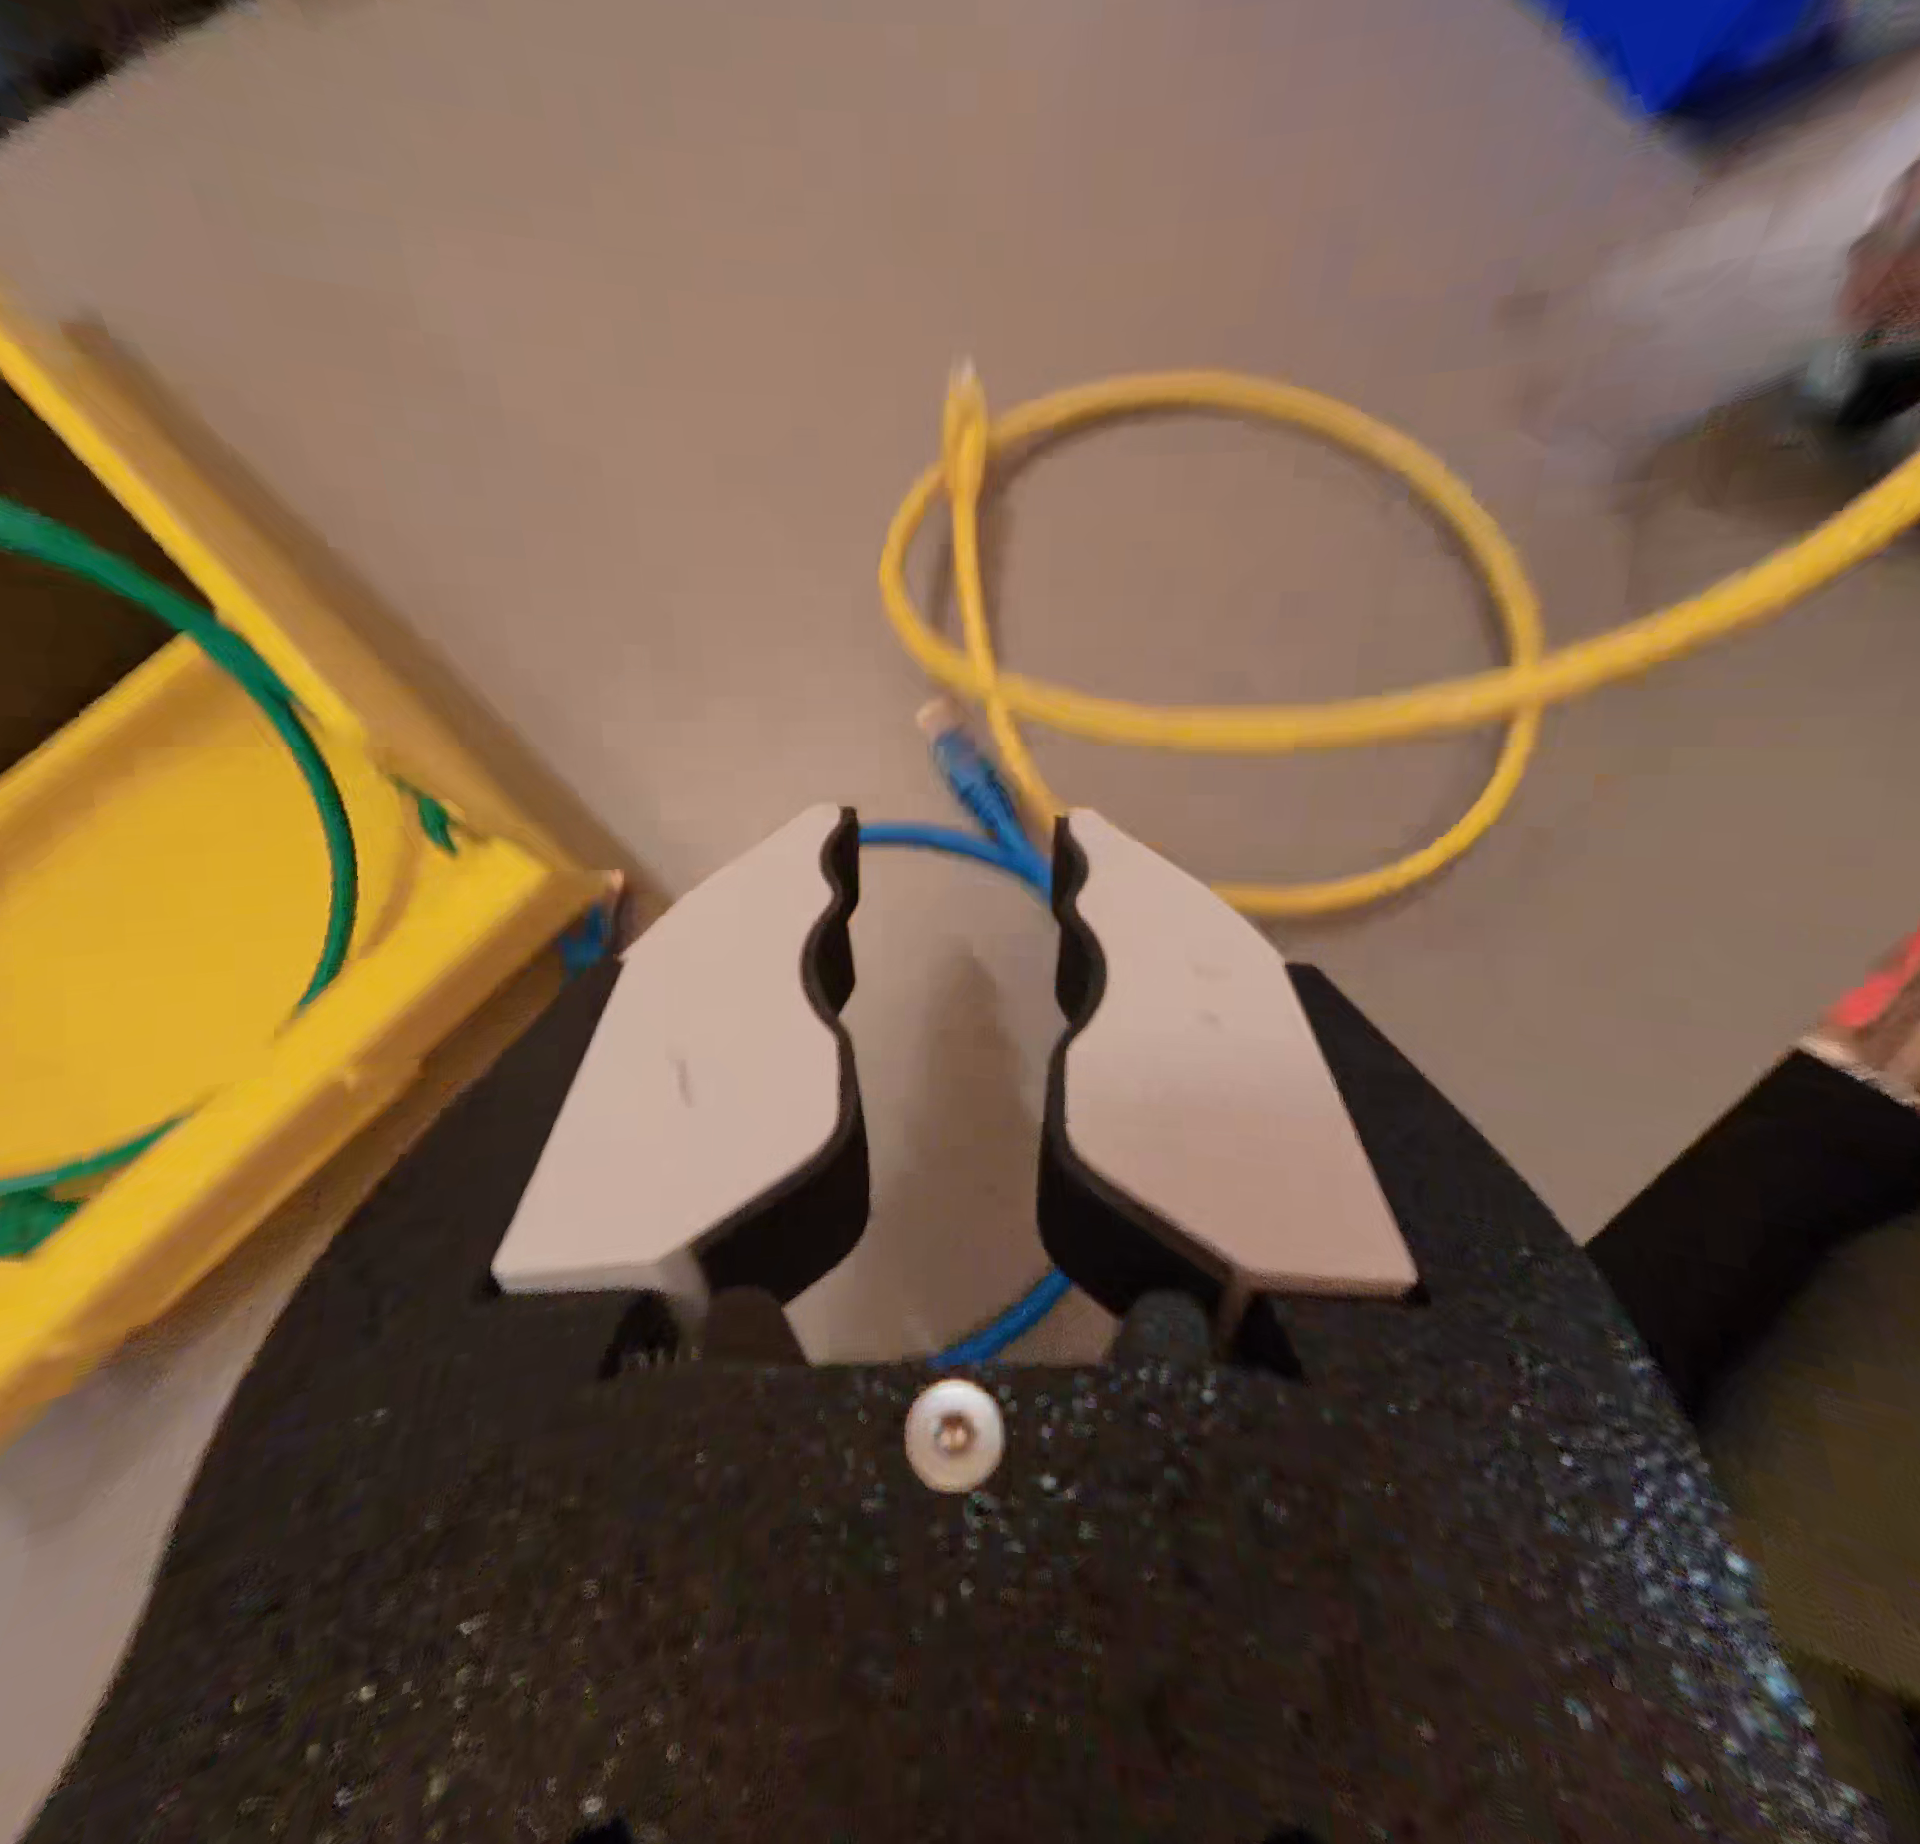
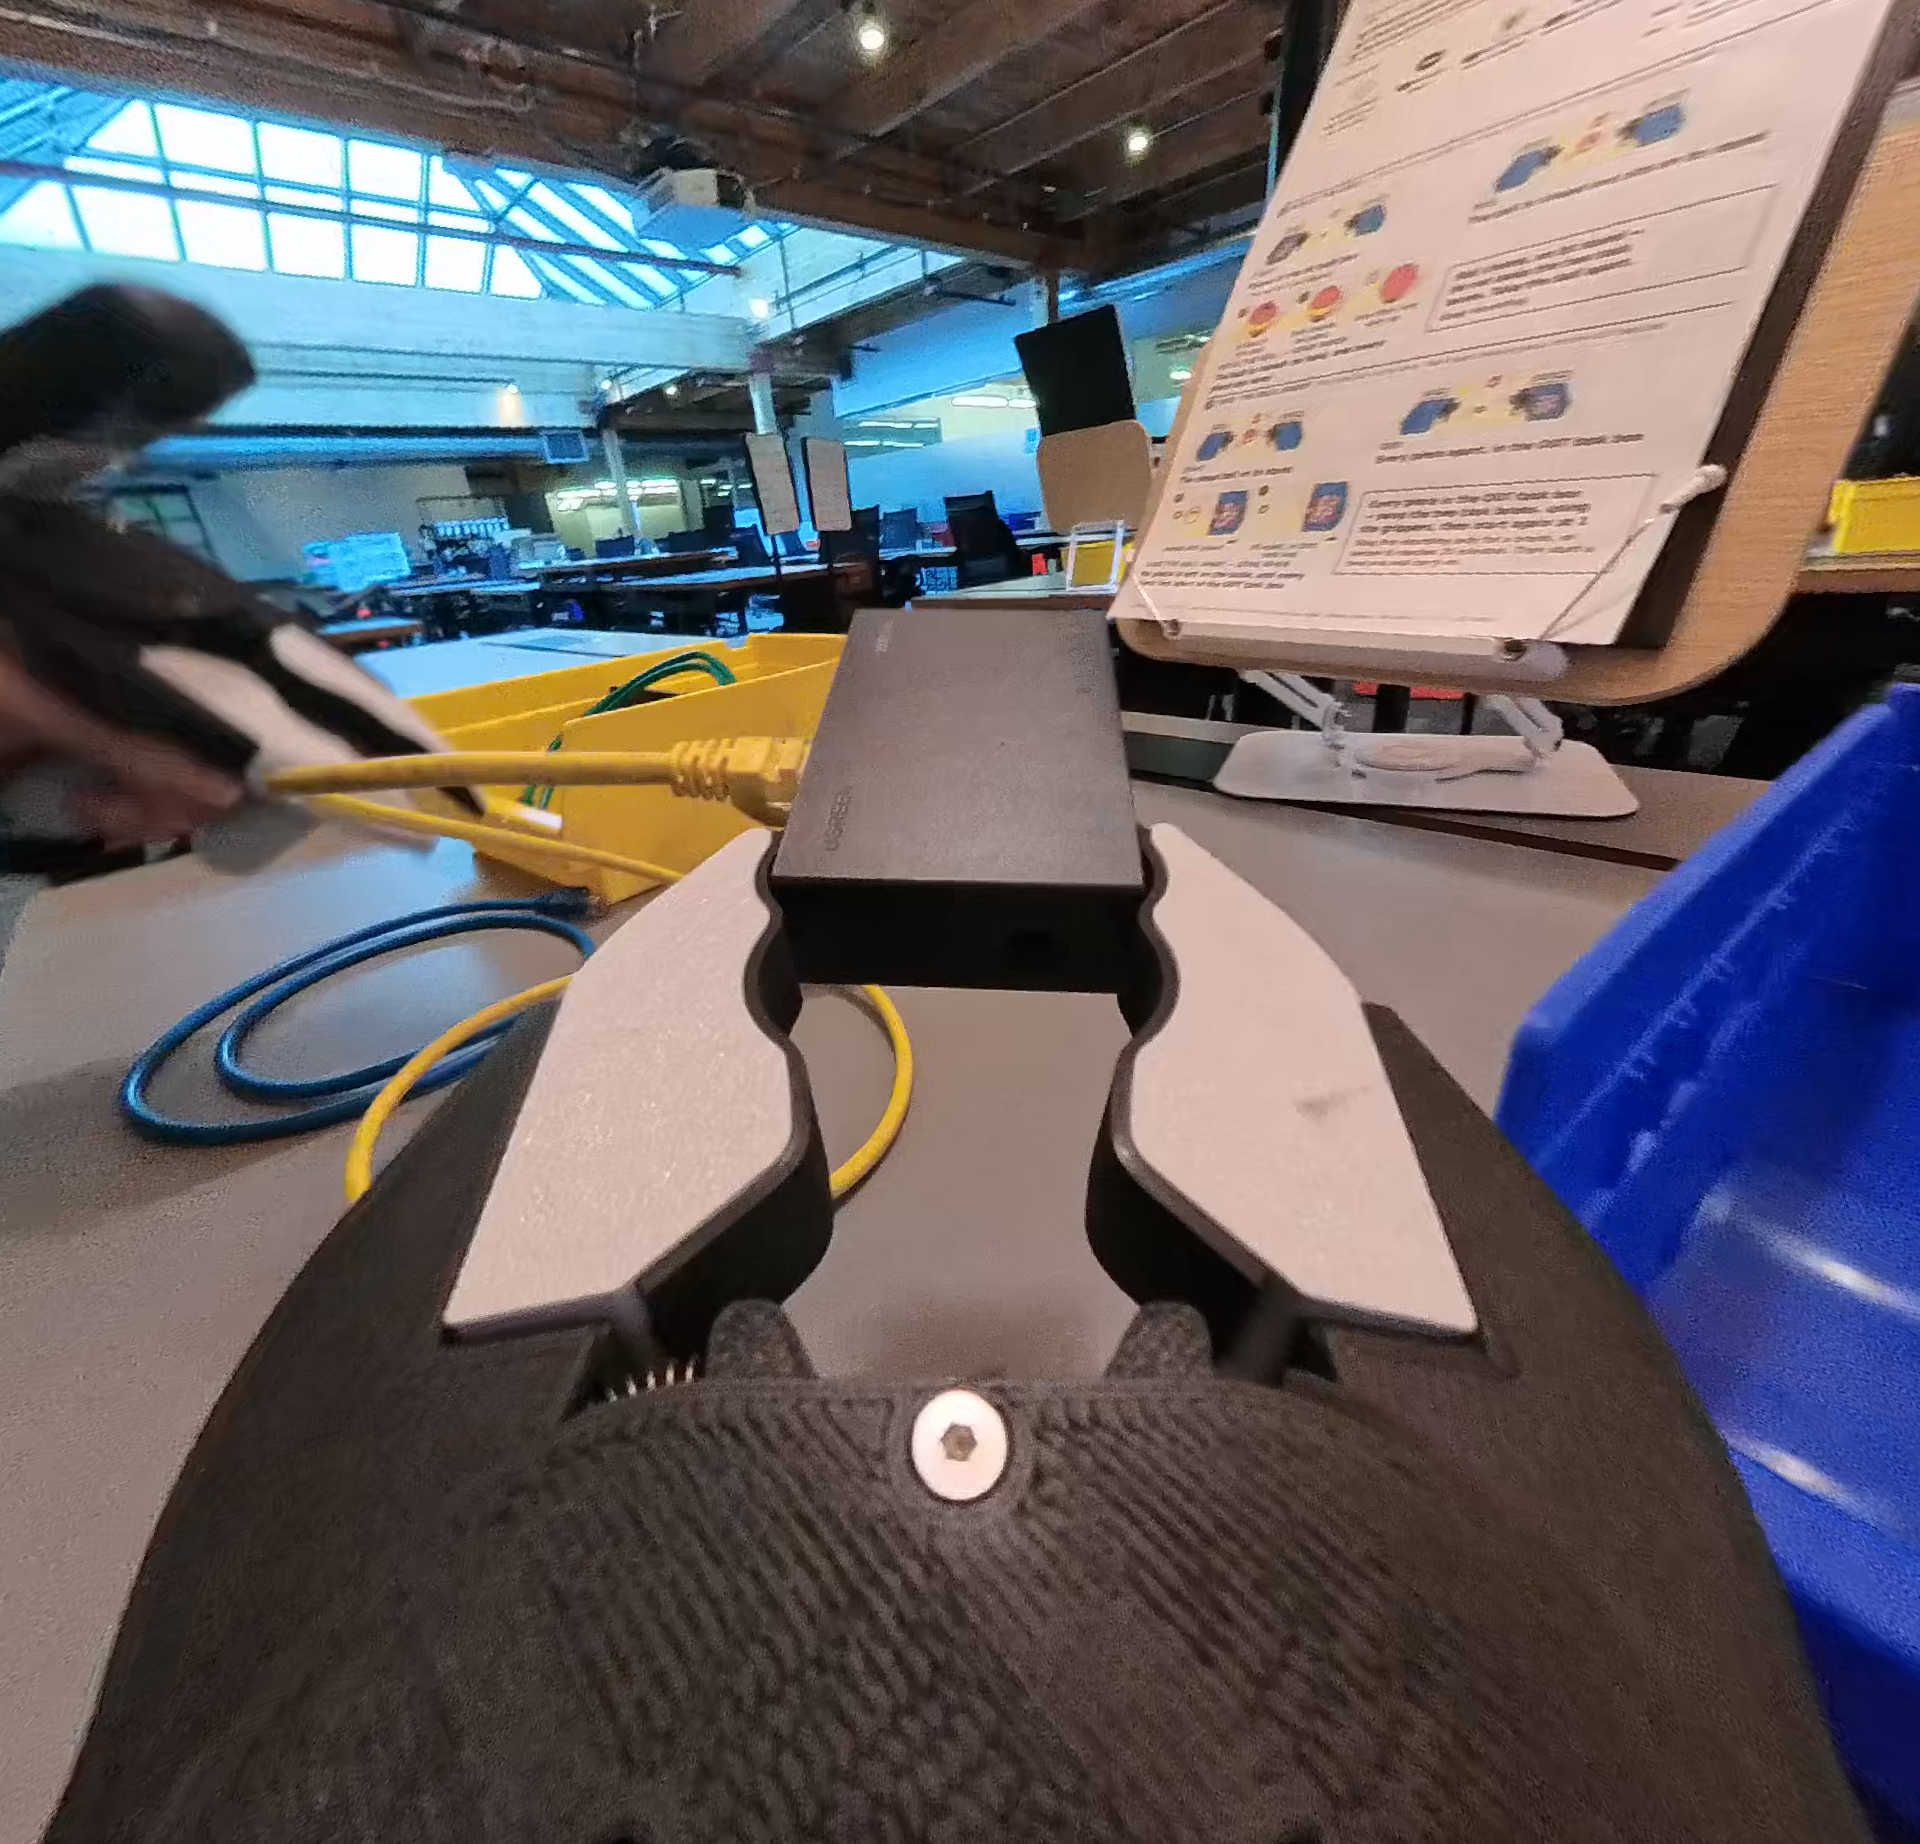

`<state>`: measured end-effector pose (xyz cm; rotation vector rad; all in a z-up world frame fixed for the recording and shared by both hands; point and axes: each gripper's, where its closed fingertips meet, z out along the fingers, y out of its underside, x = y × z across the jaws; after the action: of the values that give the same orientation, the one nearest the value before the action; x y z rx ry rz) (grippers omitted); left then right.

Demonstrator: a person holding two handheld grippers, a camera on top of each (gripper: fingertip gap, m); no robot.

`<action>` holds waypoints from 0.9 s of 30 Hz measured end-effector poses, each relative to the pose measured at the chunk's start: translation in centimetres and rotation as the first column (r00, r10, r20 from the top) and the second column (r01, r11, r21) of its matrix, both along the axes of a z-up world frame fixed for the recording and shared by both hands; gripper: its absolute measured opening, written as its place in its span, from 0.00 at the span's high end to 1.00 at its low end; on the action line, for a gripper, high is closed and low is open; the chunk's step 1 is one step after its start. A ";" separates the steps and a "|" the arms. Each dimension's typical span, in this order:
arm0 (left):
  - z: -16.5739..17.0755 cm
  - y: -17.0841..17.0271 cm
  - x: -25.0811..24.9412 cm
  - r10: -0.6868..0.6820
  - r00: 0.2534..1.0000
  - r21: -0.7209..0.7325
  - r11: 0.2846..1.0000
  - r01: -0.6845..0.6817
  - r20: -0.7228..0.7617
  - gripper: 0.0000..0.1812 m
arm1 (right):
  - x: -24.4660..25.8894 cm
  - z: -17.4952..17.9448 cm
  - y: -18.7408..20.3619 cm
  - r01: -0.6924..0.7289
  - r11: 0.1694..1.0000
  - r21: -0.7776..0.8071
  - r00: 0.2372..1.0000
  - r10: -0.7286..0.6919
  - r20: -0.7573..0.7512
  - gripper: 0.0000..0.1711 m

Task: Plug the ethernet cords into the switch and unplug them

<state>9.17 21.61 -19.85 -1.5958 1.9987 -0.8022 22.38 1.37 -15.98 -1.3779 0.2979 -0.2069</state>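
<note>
My right gripper is shut on the near end of the black switch and holds it just above the table. A yellow ethernet cord is plugged into the switch's left side by its plug. The rest of the yellow cord lies in a loop with its free plug on the table. My left gripper is open and empty above a blue cord, near its plug. The left gripper also shows, blurred, in the right wrist view. The blue cord lies coiled.
A yellow bin with a green cord sits left of my left gripper. A blue bin stands close on the right of my right gripper. A clipboard stand with a printed sheet is behind the switch.
</note>
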 end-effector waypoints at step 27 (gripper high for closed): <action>-5.2 1.2 1.6 0.337 0.940 -0.060 0.941 -0.334 0.057 0.85 | -0.3 0.0 -0.1 -0.053 0.999 -0.012 0.998 0.053 0.030 0.64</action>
<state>10.76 22.82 -25.08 -1.8466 1.6083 -0.7623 22.12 1.29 -15.95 -1.3905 0.2352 -0.1849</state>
